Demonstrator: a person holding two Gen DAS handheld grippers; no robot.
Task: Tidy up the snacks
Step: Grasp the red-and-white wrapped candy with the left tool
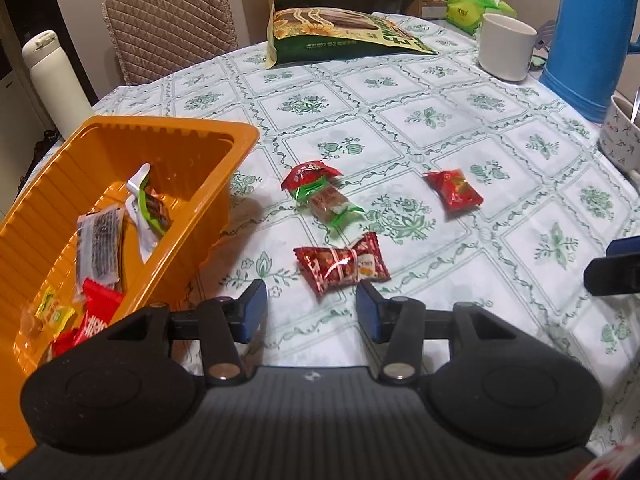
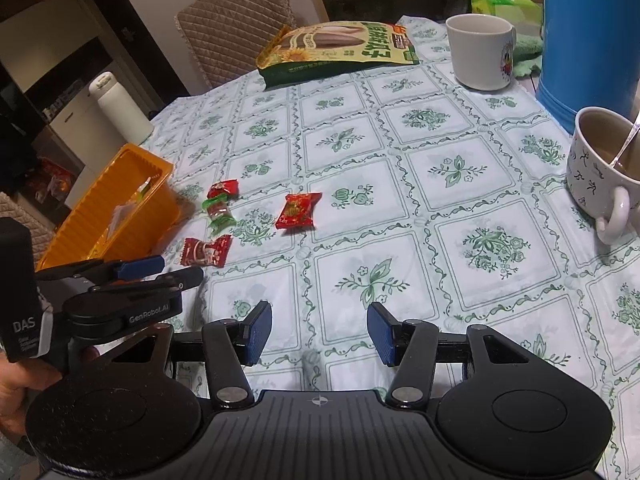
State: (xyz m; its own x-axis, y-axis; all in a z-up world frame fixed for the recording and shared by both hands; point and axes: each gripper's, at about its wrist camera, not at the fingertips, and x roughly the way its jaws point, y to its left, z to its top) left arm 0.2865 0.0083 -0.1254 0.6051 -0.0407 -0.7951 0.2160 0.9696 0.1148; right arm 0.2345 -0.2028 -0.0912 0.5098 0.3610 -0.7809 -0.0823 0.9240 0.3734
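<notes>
An orange plastic tray [image 1: 208, 136] at the left holds several wrapped snacks [image 1: 100, 246]. On the tablecloth lie a red bow-shaped candy [image 1: 342, 266], a green-and-red wrapped snack [image 1: 324, 196] and a red square packet [image 1: 454, 189]. My left gripper [image 1: 311, 310] is open and empty, just short of the bow-shaped candy. My right gripper [image 2: 319, 332] is open and empty over bare tablecloth. In the right wrist view the tray [image 2: 108, 196], the bow candy [image 2: 206, 251], the green snack [image 2: 219, 210] and the red packet [image 2: 298, 210] lie ahead to the left, and the left gripper [image 2: 152, 270] shows at the left.
A large sunflower-seed bag [image 1: 340, 36] lies at the back. A white mug [image 1: 506, 46], a blue thermos jug [image 1: 592, 36] and a patterned cup with a spoon [image 2: 604, 168] stand at the right. A white bottle [image 1: 52, 80] and a padded chair [image 1: 168, 20] are beyond the table's left edge.
</notes>
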